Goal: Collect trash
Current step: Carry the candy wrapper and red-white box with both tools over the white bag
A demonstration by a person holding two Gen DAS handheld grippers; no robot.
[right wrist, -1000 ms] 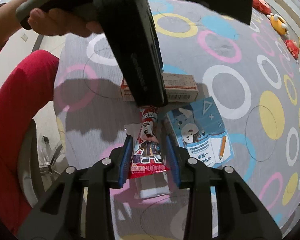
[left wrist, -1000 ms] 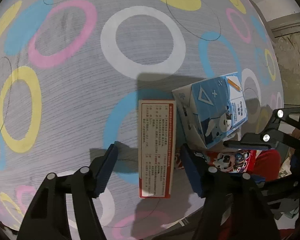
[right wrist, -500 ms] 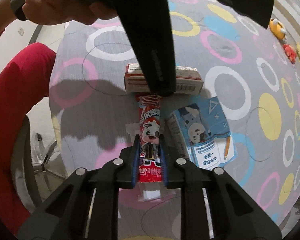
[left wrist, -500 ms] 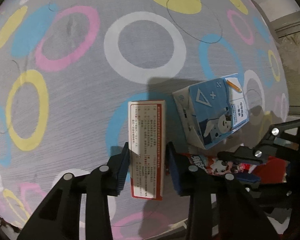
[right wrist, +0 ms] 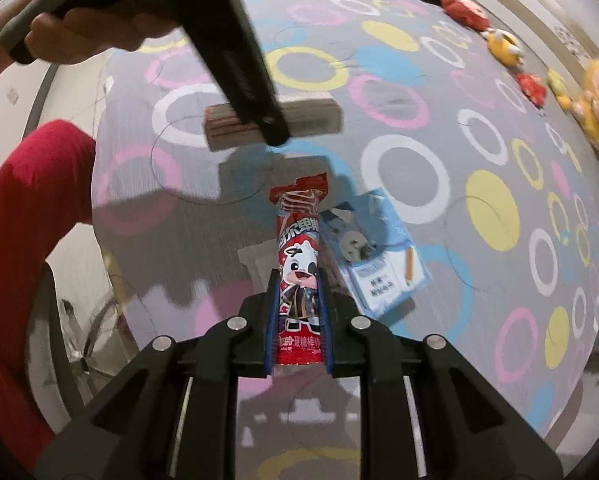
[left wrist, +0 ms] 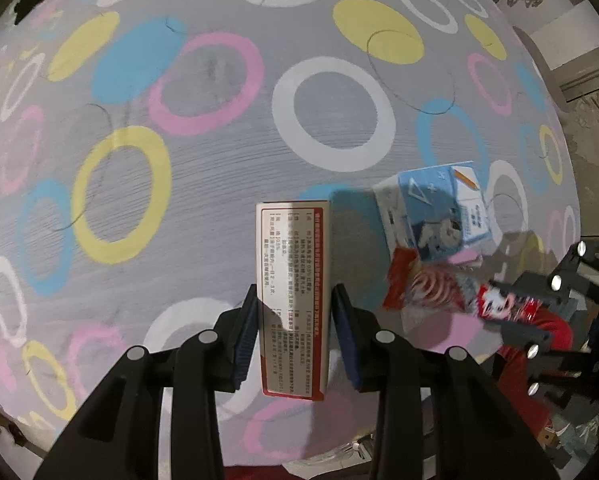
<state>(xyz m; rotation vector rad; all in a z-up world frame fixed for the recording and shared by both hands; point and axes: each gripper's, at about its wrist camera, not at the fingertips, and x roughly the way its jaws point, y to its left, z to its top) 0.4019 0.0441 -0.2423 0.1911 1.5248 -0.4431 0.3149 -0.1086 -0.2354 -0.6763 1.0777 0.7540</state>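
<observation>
My left gripper (left wrist: 293, 300) is shut on a long red-and-white carton box (left wrist: 293, 280) and holds it above the grey tablecloth with coloured rings (left wrist: 219, 140). The box also shows in the right wrist view (right wrist: 319, 118), lifted off the cloth under the left gripper's finger. My right gripper (right wrist: 299, 280) is shut on a red snack wrapper with a cartoon cow (right wrist: 299, 256), also raised; it shows in the left wrist view (left wrist: 427, 284). A blue milk carton (right wrist: 379, 256) lies flat on the cloth just right of the wrapper, and shows in the left wrist view (left wrist: 435, 212).
Several plush toys (right wrist: 503, 46) sit along the far right edge of the table. The person's red sleeve (right wrist: 23, 216) and a chair frame are at the left, beyond the table's near edge (right wrist: 103, 184).
Both grippers closed on their items, the left on the box and the right on the wrapper, then lifted them off the cloth. The blue carton stayed in place.
</observation>
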